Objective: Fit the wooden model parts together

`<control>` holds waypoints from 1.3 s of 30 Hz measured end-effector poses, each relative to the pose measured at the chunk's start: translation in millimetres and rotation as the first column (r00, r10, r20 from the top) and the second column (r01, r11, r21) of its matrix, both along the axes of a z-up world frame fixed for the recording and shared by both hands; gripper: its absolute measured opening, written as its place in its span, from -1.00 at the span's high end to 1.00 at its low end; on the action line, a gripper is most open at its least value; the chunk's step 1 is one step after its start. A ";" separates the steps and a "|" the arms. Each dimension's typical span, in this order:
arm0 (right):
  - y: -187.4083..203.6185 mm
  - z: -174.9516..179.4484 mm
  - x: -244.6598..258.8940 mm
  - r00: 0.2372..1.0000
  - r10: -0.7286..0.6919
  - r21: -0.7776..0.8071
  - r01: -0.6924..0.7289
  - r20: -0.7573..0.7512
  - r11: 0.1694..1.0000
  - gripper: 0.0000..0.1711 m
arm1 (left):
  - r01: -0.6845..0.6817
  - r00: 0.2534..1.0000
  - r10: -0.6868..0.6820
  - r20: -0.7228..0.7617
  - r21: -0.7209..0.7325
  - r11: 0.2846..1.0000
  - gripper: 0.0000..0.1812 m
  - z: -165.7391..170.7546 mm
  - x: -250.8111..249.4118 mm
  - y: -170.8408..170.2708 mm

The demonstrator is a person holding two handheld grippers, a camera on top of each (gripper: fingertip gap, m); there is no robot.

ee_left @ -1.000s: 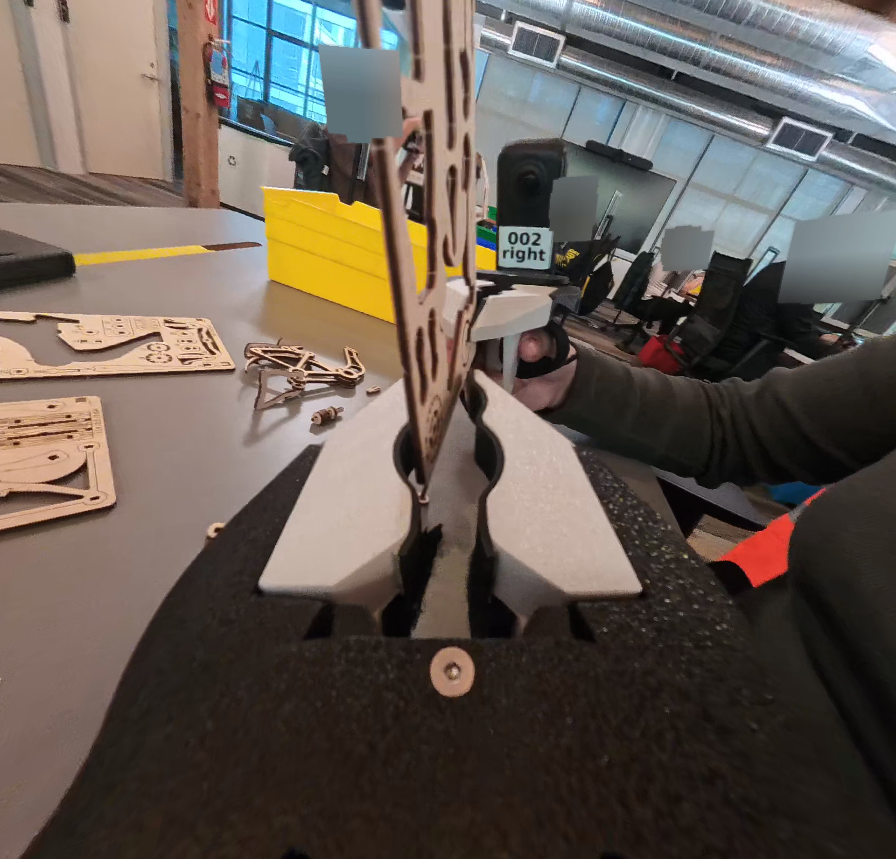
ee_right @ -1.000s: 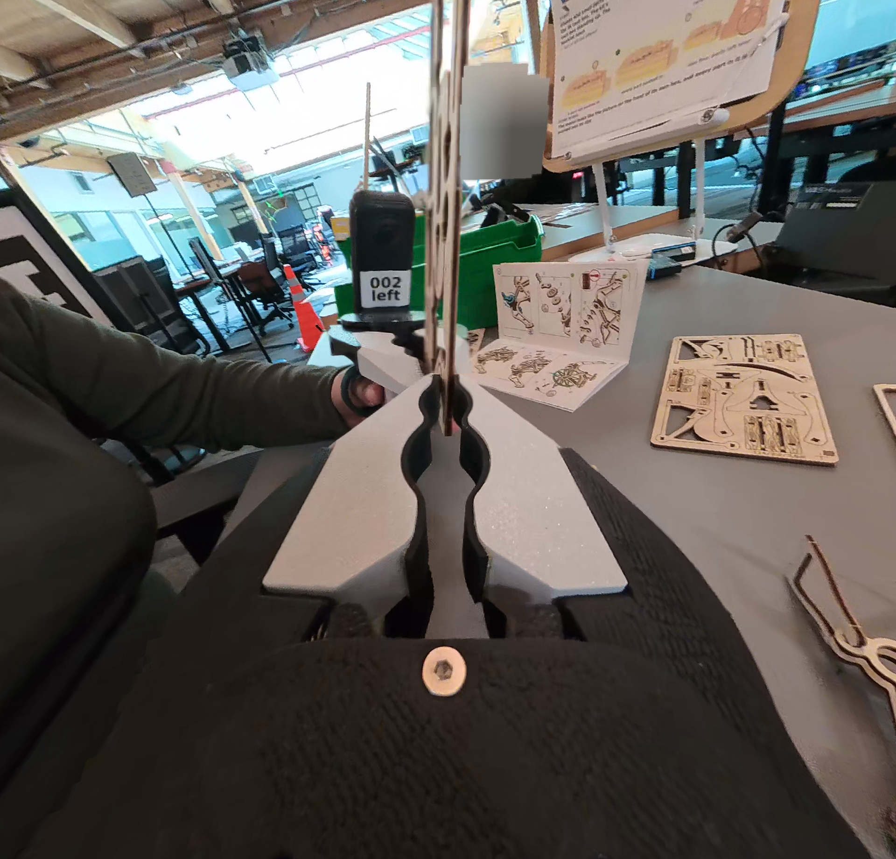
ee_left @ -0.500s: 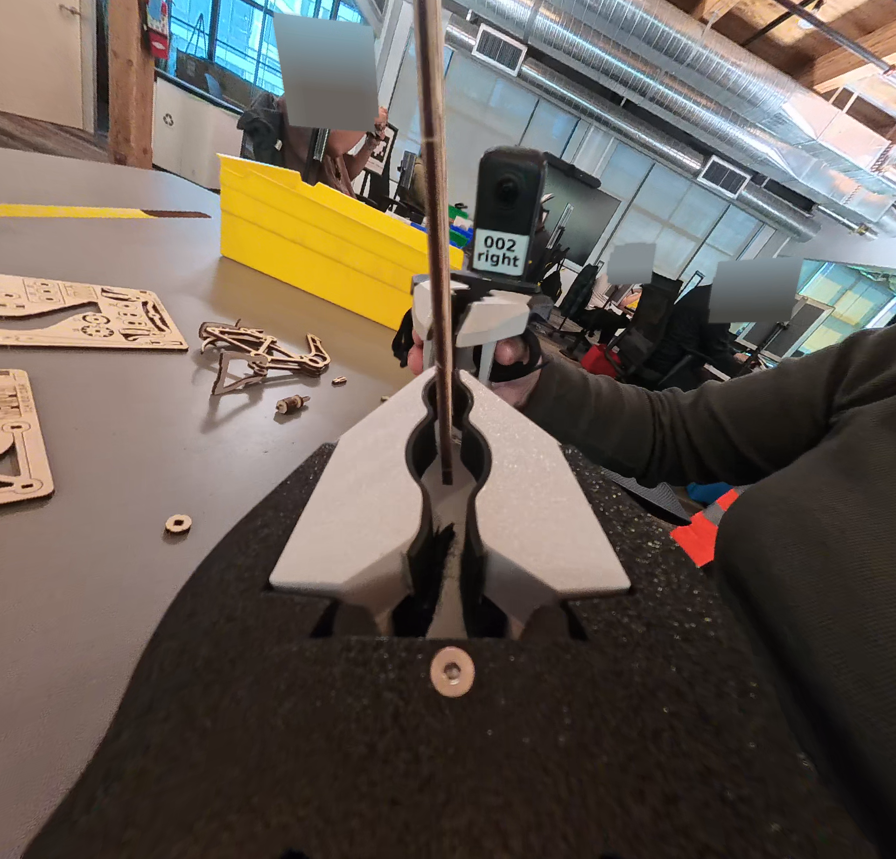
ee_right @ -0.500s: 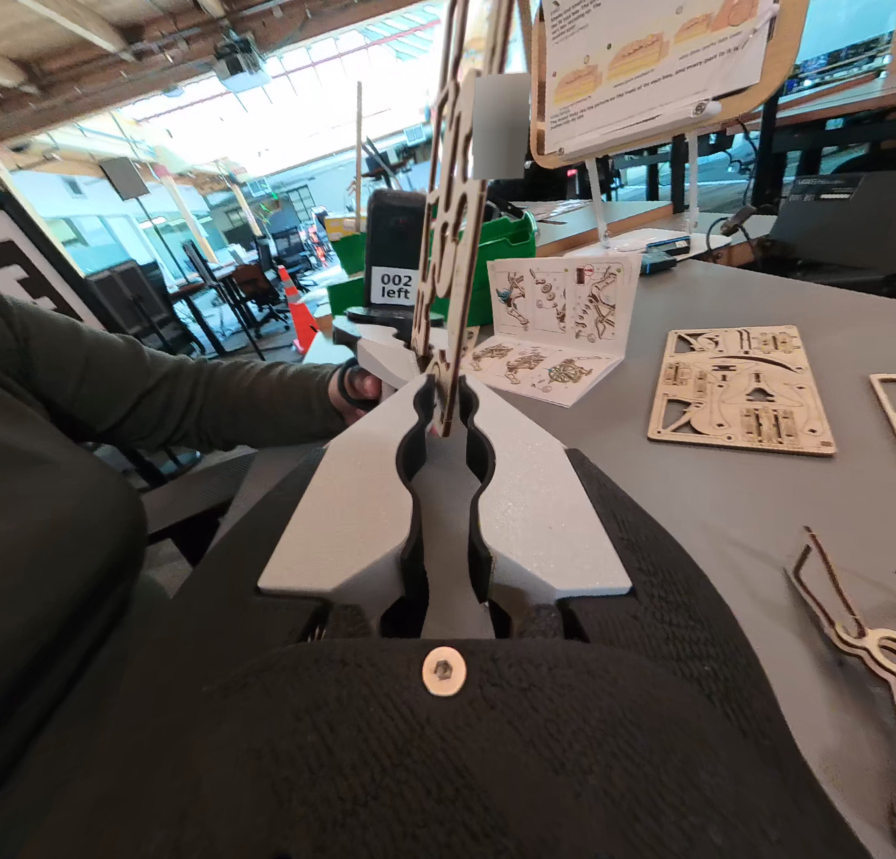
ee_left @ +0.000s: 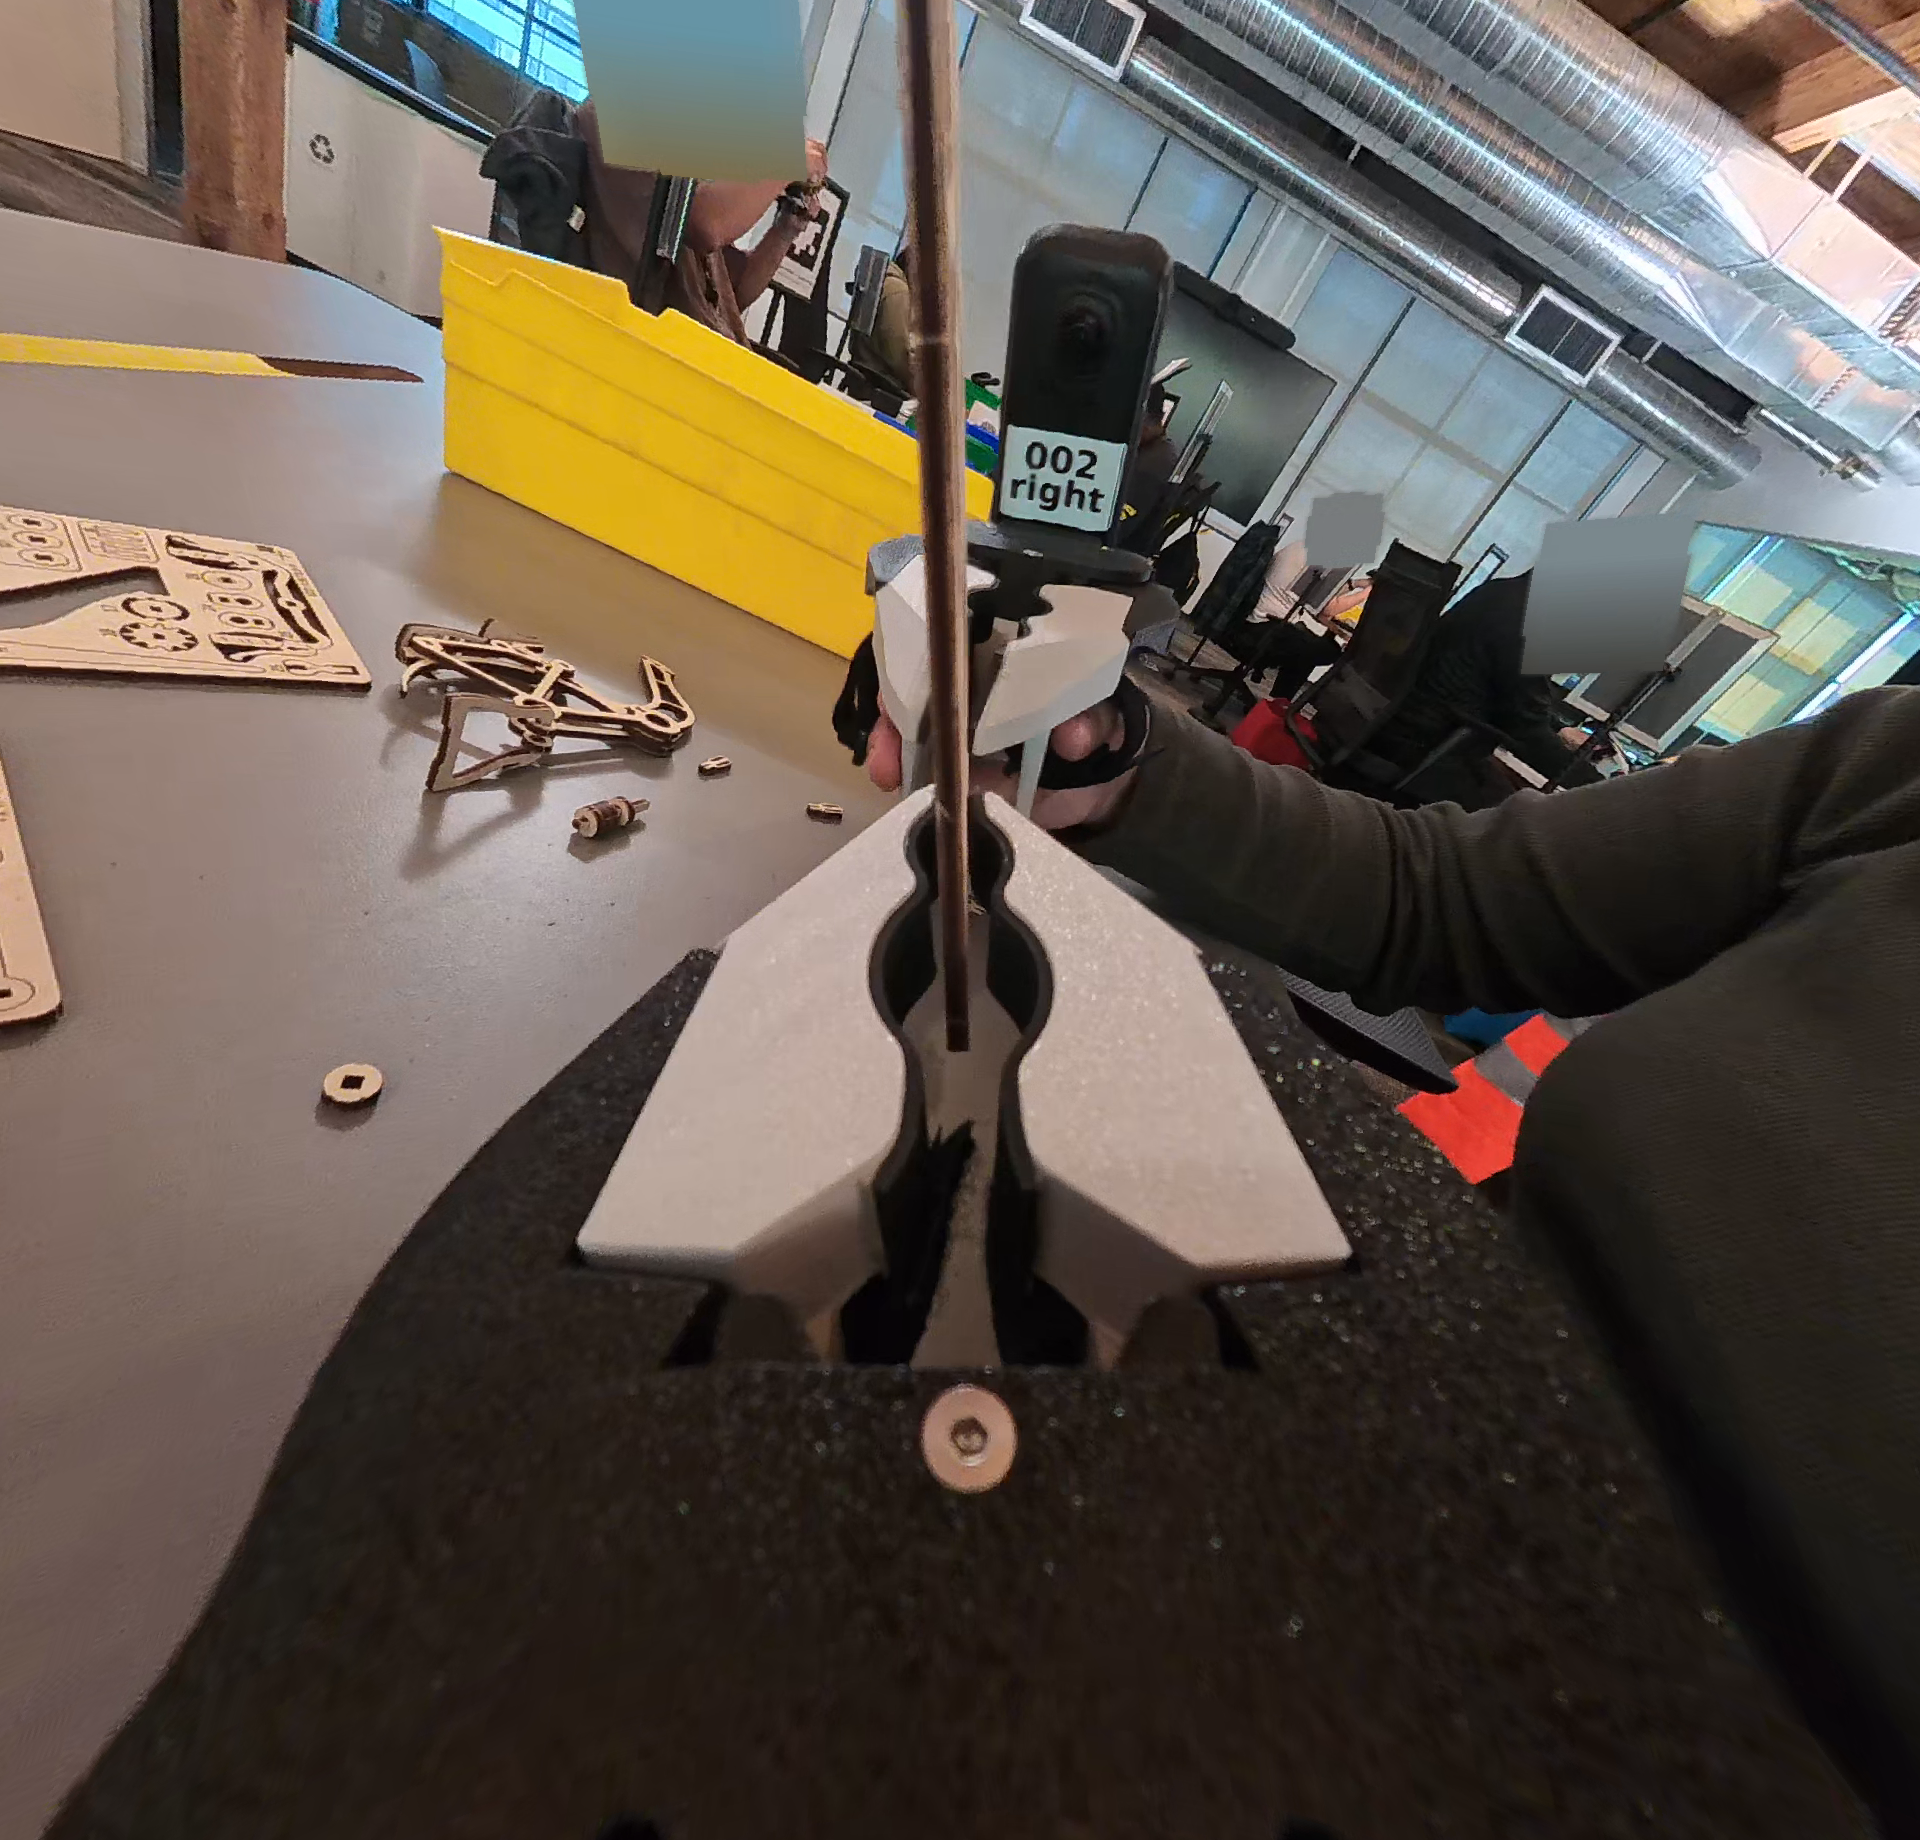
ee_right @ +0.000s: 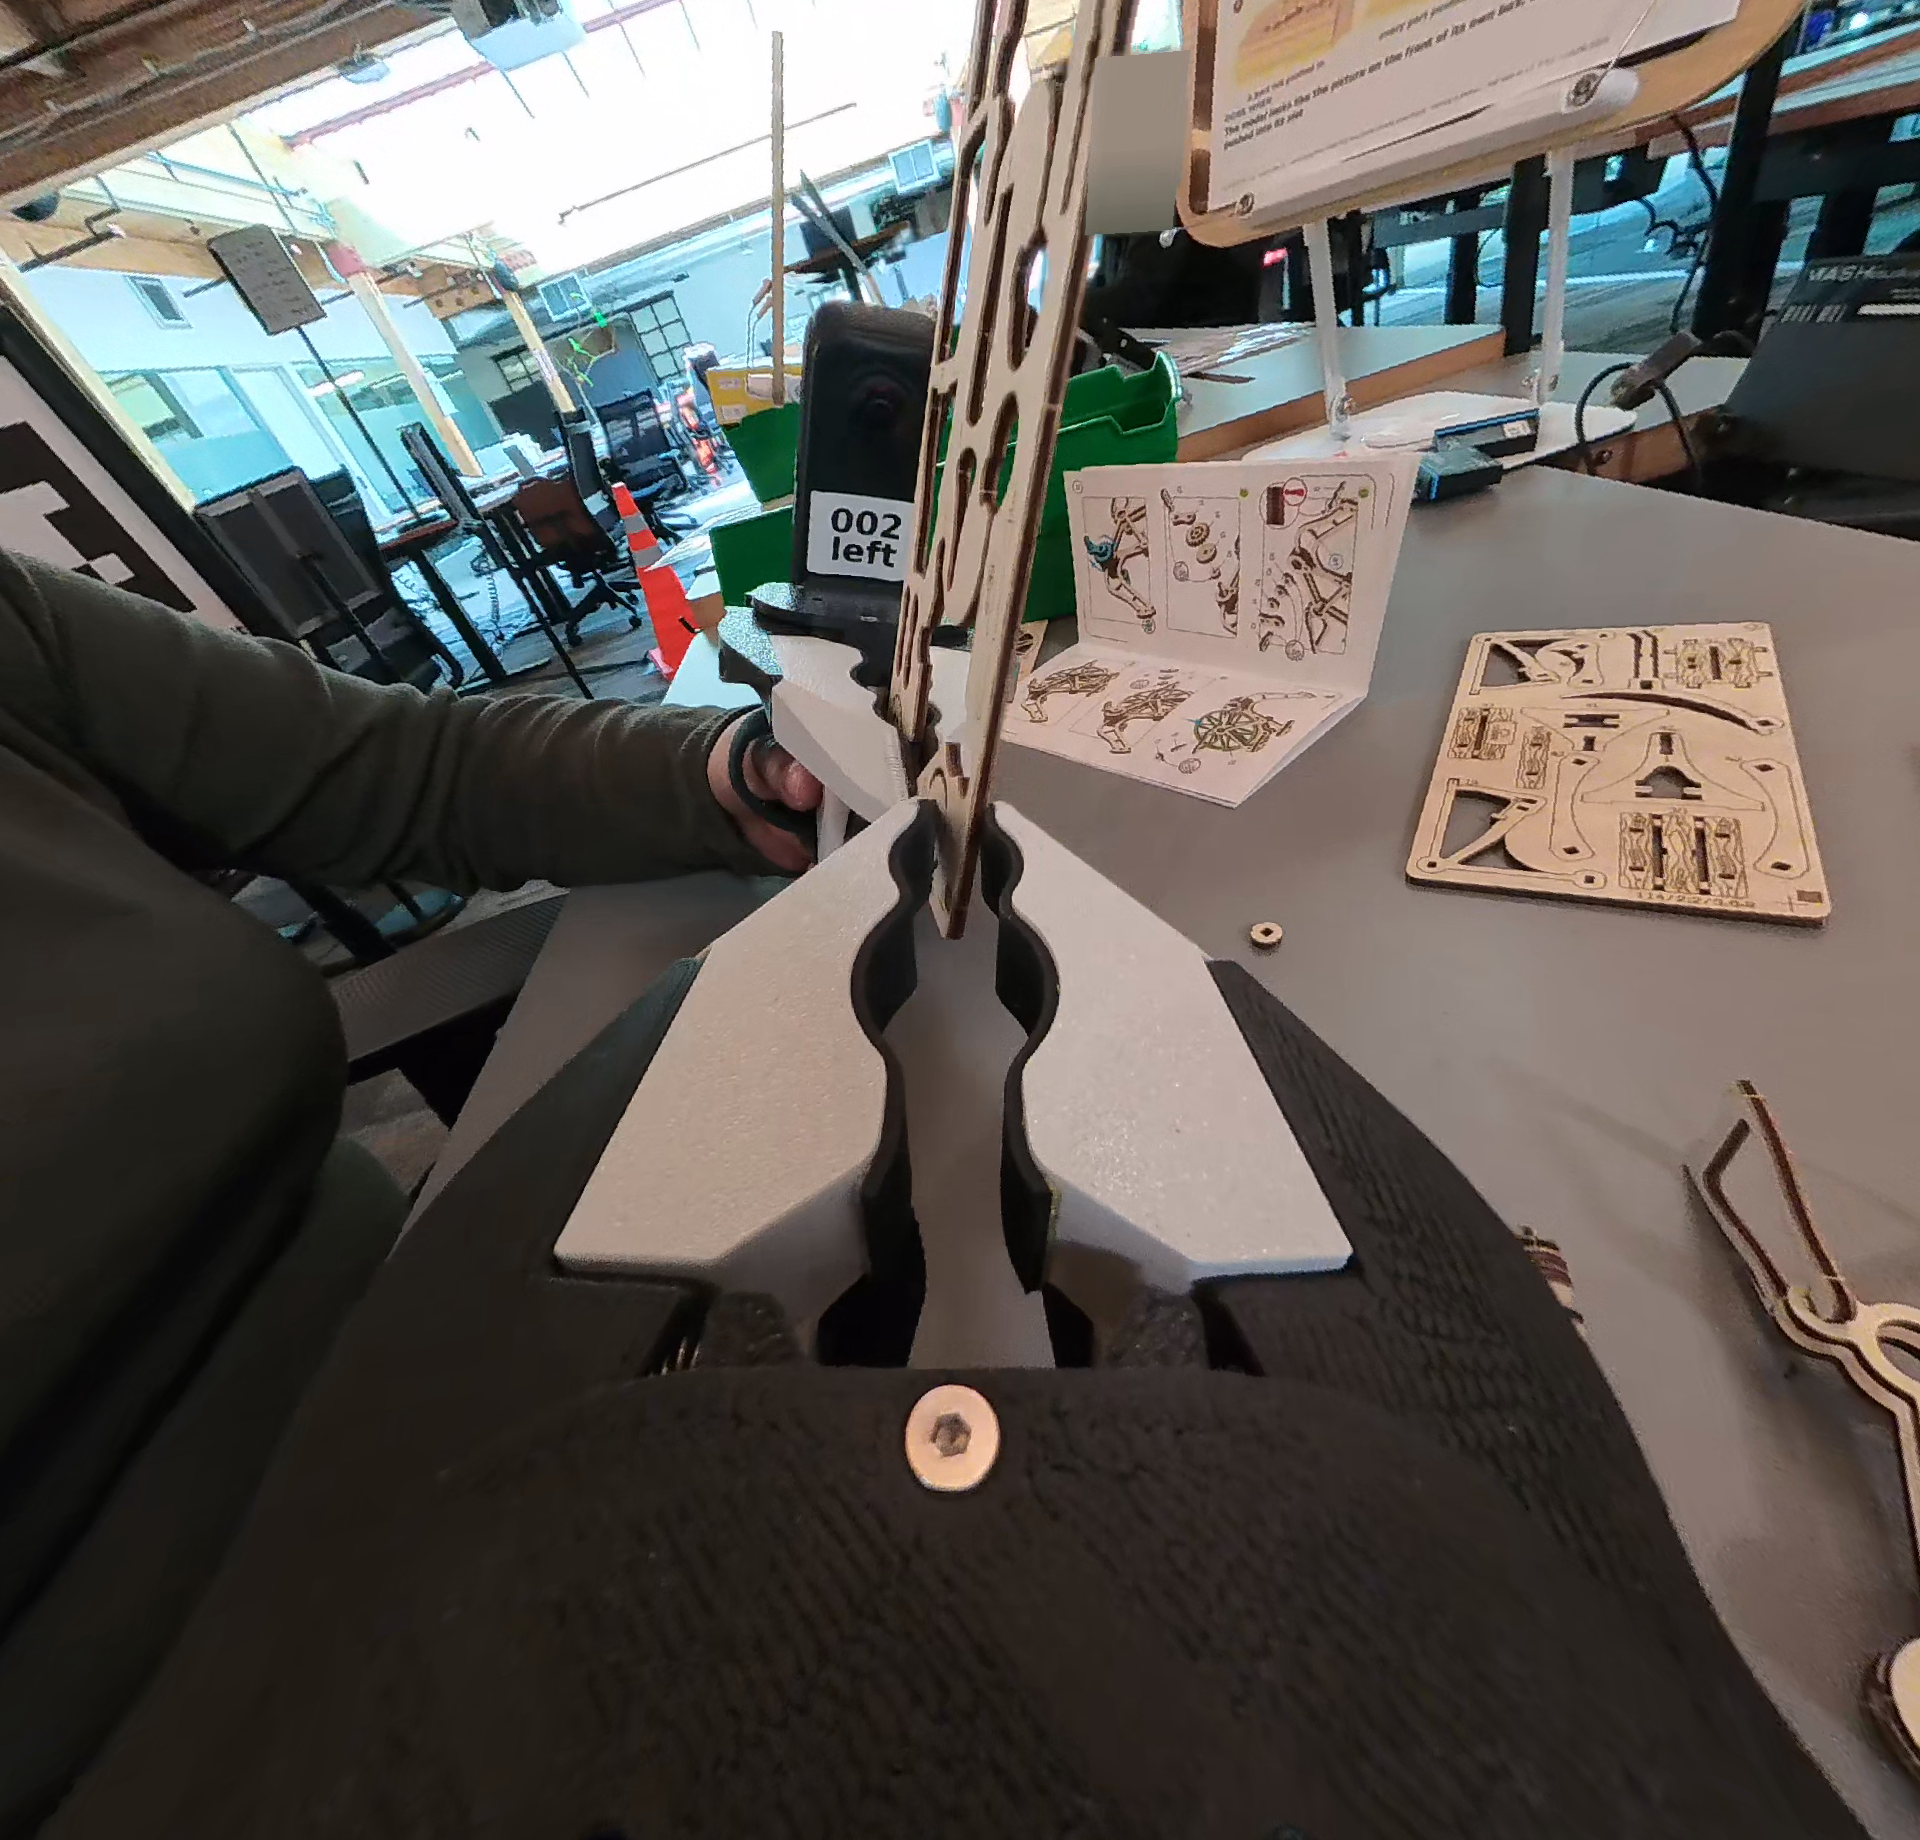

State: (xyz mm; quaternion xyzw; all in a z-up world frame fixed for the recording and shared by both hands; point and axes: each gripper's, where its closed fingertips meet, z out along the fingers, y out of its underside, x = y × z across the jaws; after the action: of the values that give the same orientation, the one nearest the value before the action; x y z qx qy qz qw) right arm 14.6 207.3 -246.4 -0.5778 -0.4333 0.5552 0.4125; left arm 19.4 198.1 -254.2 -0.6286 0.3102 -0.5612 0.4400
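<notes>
A thin wooden sheet of laser-cut parts (ee_right: pixel 997 419) stands upright between my two grippers. In the left wrist view the sheet (ee_left: pixel 940 440) shows edge-on. My left gripper (ee_left: pixel 951 829) is shut on its lower edge. My right gripper (ee_right: pixel 954 850) is shut on the sheet's lower corner from the opposite side. Each gripper shows beyond the sheet in the other's view: the right one (ee_left: pixel 997 668), the left one (ee_right: pixel 842 720). A partly built wooden model (ee_left: pixel 540 689) lies on the grey table (ee_left: pixel 260 907).
More part sheets (ee_left: pixel 177 595) (ee_right: pixel 1621 772), a small wooden spool (ee_left: pixel 608 816) and a washer (ee_left: pixel 351 1084) lie on the table. A yellow bin (ee_left: pixel 665 471), a green bin (ee_right: pixel 1101 440), an open booklet (ee_right: pixel 1195 627), a board on a stand (ee_right: pixel 1455 55) and a loose wooden piece (ee_right: pixel 1787 1260) are around. The grippers are tip to tip, or close to it.
The sheet has turned between the grippers: it went from face-on to edge-on in the left wrist view and from edge-on to angled in the right wrist view. Both grips held.
</notes>
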 end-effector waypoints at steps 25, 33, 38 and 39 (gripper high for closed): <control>22.0 -25.0 -4.6 0.963 -0.216 0.039 0.212 0.162 0.976 0.91 | -0.158 0.964 0.171 -0.203 0.077 0.984 1.00 -23.0 -7.3 22.2; 23.1 -23.7 -5.1 0.973 -0.192 0.004 0.193 0.125 0.981 0.87 | -0.158 0.964 0.175 -0.199 0.101 0.982 1.00 -21.2 -8.0 22.0; 26.1 -23.8 -6.1 0.946 -0.289 0.117 0.274 0.147 0.955 0.86 | -0.198 0.946 0.230 -0.228 0.154 0.968 1.00 -22.3 -10.5 25.5; 26.5 -23.7 -6.3 0.940 -0.306 0.129 0.289 0.148 0.949 0.86 | -0.203 0.944 0.237 -0.230 0.163 0.965 1.00 -22.1 -10.9 26.1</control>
State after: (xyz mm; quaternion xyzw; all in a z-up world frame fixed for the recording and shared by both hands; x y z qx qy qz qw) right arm 8.3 233.8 -270.0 -0.6583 -0.4026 0.4126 0.4841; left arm 8.5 224.2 -276.3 -0.6928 0.3282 -0.4028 0.5001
